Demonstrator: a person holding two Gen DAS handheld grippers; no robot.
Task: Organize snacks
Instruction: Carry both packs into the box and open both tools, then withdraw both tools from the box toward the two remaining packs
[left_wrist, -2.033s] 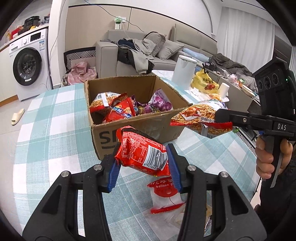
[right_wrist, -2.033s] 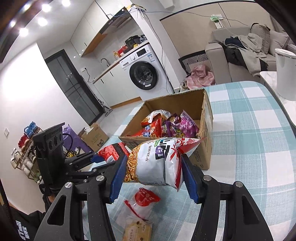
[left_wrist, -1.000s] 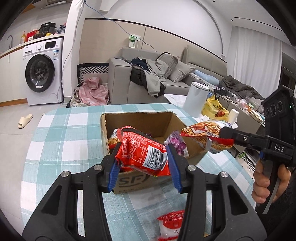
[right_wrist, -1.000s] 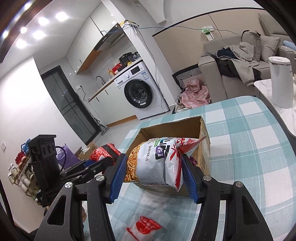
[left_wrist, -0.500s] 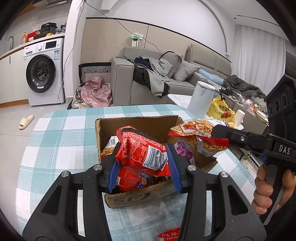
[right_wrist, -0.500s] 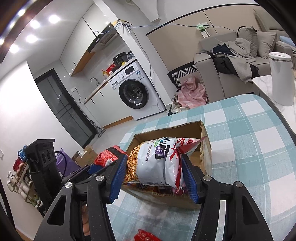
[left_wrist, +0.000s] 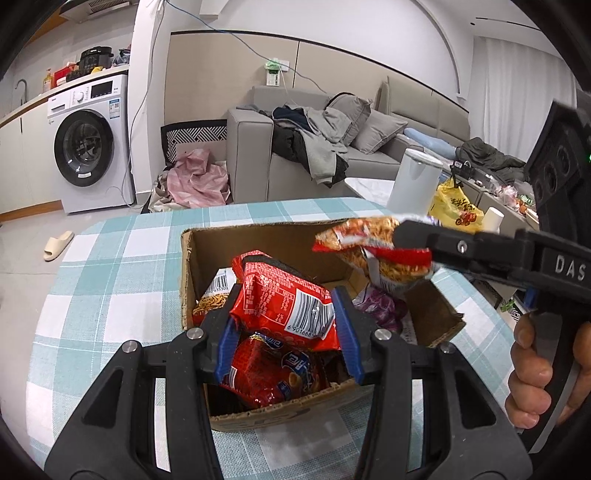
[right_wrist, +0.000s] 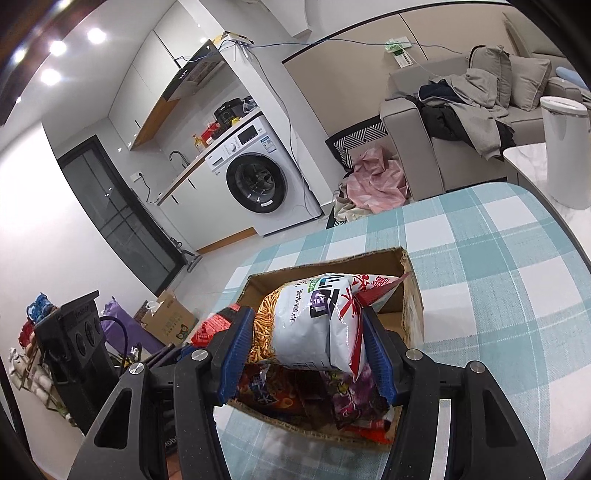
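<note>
An open cardboard box (left_wrist: 258, 240) (right_wrist: 412, 295) stands on the checked tablecloth and holds several snack packets. My left gripper (left_wrist: 282, 328) is shut on a red snack packet (left_wrist: 280, 299) with a barcode, hanging over the box's near half. My right gripper (right_wrist: 303, 343) is shut on a white and orange noodle snack bag (right_wrist: 306, 325), also above the box. In the left wrist view that bag (left_wrist: 369, 247) hangs over the box's right side, and a hand (left_wrist: 532, 373) holds the right gripper's handle. A red packet (left_wrist: 269, 373) and a purple one (left_wrist: 380, 306) lie inside.
The teal checked table (left_wrist: 110, 266) (right_wrist: 498, 266) extends left of and beyond the box. A white bin (left_wrist: 413, 184), a yellow bag (left_wrist: 454, 206) and a paper cup (left_wrist: 493, 218) stand past the right edge. A sofa (left_wrist: 258, 155) and a washing machine (left_wrist: 88, 144) are behind.
Both grippers have moved forward over the box and sunk a little, each still holding its packet. The loose packets on the near tablecloth have dropped out of view.
</note>
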